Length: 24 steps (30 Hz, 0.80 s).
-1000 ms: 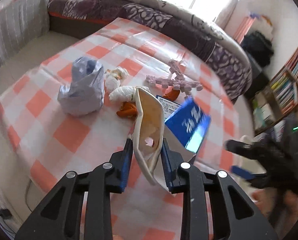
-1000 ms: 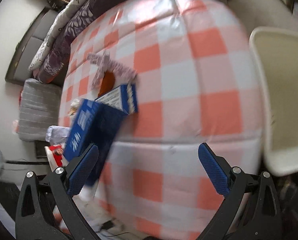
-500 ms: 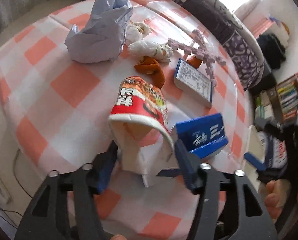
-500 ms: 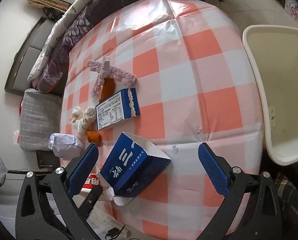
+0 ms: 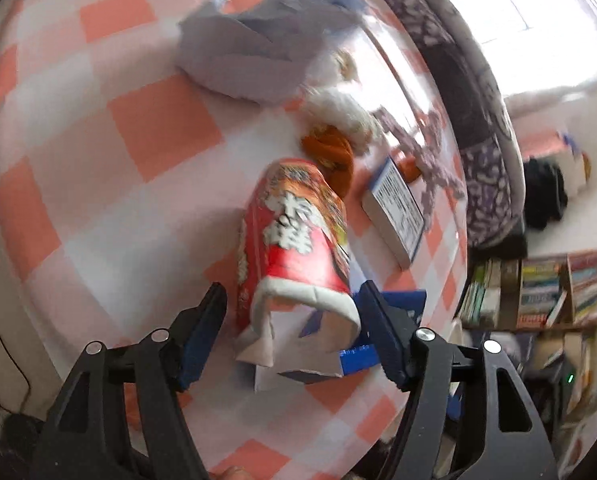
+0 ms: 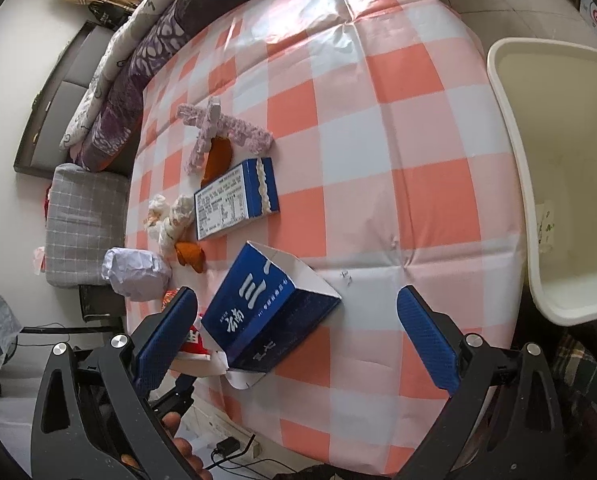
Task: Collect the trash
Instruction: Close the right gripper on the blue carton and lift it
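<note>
Red noodle cup (image 5: pixel 298 240) between just-widened left jaws, blue carton (image 6: pixel 266 304) beside, right jaws wide, empty.

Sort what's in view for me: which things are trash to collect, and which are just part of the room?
Job: red noodle cup, open blue carton, flat blue box, crumpled paper, tissue wads, orange peels, pink foam strips, cream bin.

Room: checked tablecloth, bookshelf, bed quilt.

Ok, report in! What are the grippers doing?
Left gripper just opened, noodle cup loose between pads. Right gripper open over blue box. Bin unblocked.
</note>
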### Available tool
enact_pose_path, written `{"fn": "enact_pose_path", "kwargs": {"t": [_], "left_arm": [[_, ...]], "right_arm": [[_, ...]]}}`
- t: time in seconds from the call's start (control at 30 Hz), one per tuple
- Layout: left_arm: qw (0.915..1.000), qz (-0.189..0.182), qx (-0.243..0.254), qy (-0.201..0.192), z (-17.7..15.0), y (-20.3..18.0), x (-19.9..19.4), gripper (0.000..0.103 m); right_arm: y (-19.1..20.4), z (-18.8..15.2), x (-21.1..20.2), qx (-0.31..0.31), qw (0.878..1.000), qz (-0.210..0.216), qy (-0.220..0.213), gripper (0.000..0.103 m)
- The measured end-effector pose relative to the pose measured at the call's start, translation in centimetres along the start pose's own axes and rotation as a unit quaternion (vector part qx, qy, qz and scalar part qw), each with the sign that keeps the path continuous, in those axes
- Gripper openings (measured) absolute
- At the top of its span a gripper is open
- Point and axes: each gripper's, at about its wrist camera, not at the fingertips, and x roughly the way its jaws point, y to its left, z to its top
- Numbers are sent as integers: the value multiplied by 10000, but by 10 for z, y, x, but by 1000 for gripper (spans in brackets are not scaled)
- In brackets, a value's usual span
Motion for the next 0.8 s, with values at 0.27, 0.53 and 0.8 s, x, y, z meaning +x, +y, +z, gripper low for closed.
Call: {"fn": "enact_pose_path", "kwargs": {"t": [0.27, 0.53, 0.8], "left_arm": [[9978, 264, 508, -331, -5, -12, -20, 26], [9766, 606, 1226, -1658, -18, -34, -121, 26], [9733, 431, 1015, -2015, -16, -10, -171, 28]], "right_arm": [[1, -31, 23, 368, 9986, -61, 378, 96], [32, -68, 57, 632, 9970, -48, 444, 96], [59, -34, 79, 0, 9985, -509, 200, 96]]}}
